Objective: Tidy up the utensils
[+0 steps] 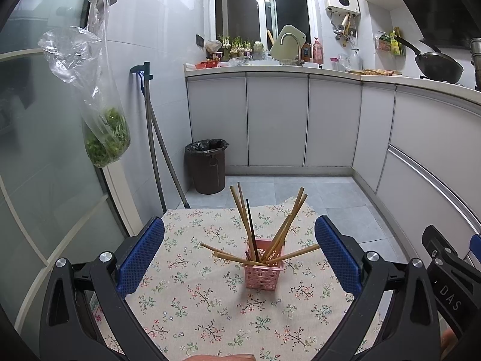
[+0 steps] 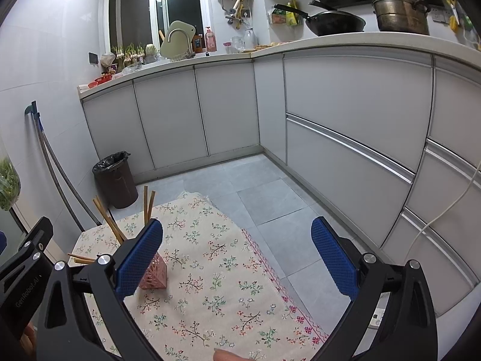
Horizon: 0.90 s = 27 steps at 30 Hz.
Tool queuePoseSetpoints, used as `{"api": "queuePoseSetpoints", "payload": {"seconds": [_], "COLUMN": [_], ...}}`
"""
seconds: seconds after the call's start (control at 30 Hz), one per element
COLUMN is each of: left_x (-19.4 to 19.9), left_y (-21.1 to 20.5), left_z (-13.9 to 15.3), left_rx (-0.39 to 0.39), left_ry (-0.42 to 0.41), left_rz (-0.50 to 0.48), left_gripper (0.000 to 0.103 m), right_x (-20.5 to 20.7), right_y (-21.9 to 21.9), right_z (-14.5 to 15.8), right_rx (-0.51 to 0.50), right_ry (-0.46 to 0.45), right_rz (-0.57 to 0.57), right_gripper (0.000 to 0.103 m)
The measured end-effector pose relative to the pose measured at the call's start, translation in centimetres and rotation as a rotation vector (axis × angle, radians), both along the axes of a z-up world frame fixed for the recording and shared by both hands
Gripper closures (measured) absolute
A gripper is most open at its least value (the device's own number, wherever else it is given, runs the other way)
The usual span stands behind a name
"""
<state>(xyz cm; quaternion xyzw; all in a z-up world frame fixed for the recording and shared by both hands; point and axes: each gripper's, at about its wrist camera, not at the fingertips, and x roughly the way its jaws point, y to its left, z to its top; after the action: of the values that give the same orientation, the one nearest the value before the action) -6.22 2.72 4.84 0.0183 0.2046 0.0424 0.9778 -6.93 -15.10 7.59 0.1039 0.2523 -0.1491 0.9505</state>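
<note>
Chopsticks (image 1: 264,234), roughly ten, one holder (image 1: 263,270)

A pink lattice-pattern holder (image 1: 264,267) at lower centre carries tan bamboo chopsticks (image 1: 285,231) and 1 dark chopstick (image 1: 250,225). The surface's cloth (image 1: 192,297) is beige, printed with small red-and-green floral sprigs. Blue dimpled fingers (image 1: 141,255) sit on black frames. Grey floor tiles (image 2: 267,198), a dark brown bin (image 1: 207,165).

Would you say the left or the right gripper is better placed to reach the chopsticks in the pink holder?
Left, probably. The left gripper, jaws open, frames the pink holder; the right gripper has it off to its left.
</note>
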Motion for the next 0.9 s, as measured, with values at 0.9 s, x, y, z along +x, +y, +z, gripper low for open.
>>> {"api": "queuePoseSetpoints", "payload": {"seconds": [0.9], "left_x": [0.16], "left_y": [1.01], "left_z": [-0.26], "left_rx": [-0.026], "left_ry": [-0.029], "left_rz": [0.002], "left_gripper": [0.008], "right_x": [0.18], "right_y": [0.18], "right_z": [-0.4], "right_rx": [0.009], "right_ry": [0.011], "right_rz": [0.004], "right_gripper": [0.007]}}
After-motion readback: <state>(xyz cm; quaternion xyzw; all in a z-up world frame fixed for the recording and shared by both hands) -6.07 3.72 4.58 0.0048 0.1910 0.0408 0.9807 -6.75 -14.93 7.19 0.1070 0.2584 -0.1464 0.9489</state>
